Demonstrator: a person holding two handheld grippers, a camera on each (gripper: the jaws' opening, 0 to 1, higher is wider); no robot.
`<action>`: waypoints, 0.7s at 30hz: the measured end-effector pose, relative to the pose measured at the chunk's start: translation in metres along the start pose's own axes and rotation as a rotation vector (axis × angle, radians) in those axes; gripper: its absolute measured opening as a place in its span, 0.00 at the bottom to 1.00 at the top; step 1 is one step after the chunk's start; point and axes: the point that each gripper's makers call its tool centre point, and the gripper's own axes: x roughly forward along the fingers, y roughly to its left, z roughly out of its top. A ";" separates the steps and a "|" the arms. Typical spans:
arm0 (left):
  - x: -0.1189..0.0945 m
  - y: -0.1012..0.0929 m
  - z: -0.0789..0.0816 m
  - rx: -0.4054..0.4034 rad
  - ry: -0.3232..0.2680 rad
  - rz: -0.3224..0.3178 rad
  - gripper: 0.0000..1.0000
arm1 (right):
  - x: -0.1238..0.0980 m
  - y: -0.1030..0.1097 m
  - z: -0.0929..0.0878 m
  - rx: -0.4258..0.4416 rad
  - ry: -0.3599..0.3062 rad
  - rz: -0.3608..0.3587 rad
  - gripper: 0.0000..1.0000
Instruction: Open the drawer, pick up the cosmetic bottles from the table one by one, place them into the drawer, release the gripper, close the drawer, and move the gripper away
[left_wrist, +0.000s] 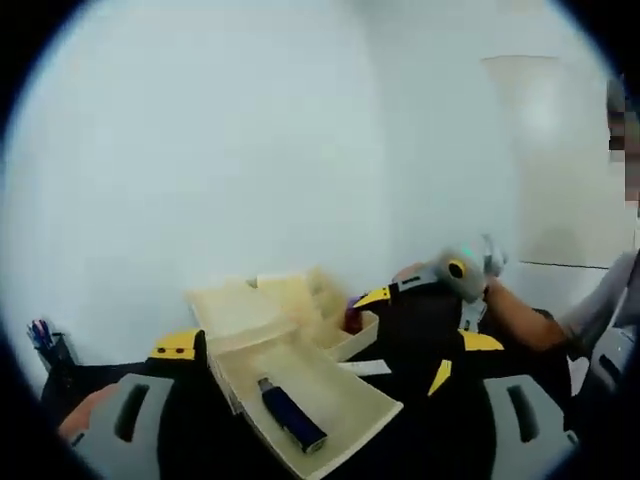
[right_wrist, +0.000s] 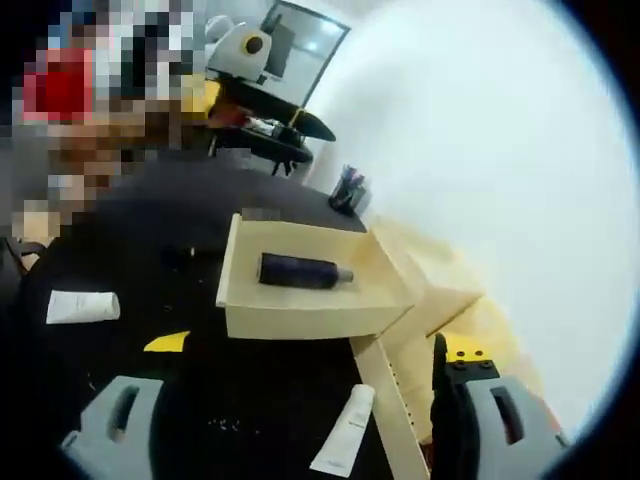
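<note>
The drawer is seen pulled out of its pale wooden organiser, and one dark blue cosmetic bottle lies on its side on the drawer floor; the same bottle is seen in the left gripper view, well inside the drawer's walls. Two white tubes are left on the black table: one lies well to the far side of the drawer, the other just beside the organiser's front edge. The right gripper is held with its jaws spread wide and nothing between them, and the left gripper likewise stands open and empty over the drawer. The next pick is judged to be the tube beside the organiser. It would be best approached with the jaws set across its narrow width, gripped near the middle so that it does not pivot, and lifted clear of the drawer wall before being carried over. It should be laid beside the bottle, not on it, so that the drawer can later be pushed shut without fouling.
</note>
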 end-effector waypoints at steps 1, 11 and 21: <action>-0.001 -0.001 -0.001 0.004 -0.016 -0.009 0.96 | 0.001 -0.001 -0.001 -0.003 0.002 0.003 0.93; -0.014 0.009 -0.032 -0.005 -0.062 -0.050 0.96 | 0.010 0.003 -0.010 0.004 0.035 0.004 0.93; -0.016 0.015 -0.068 -0.113 -0.077 -0.088 0.96 | 0.009 0.006 -0.006 0.009 0.021 0.000 0.93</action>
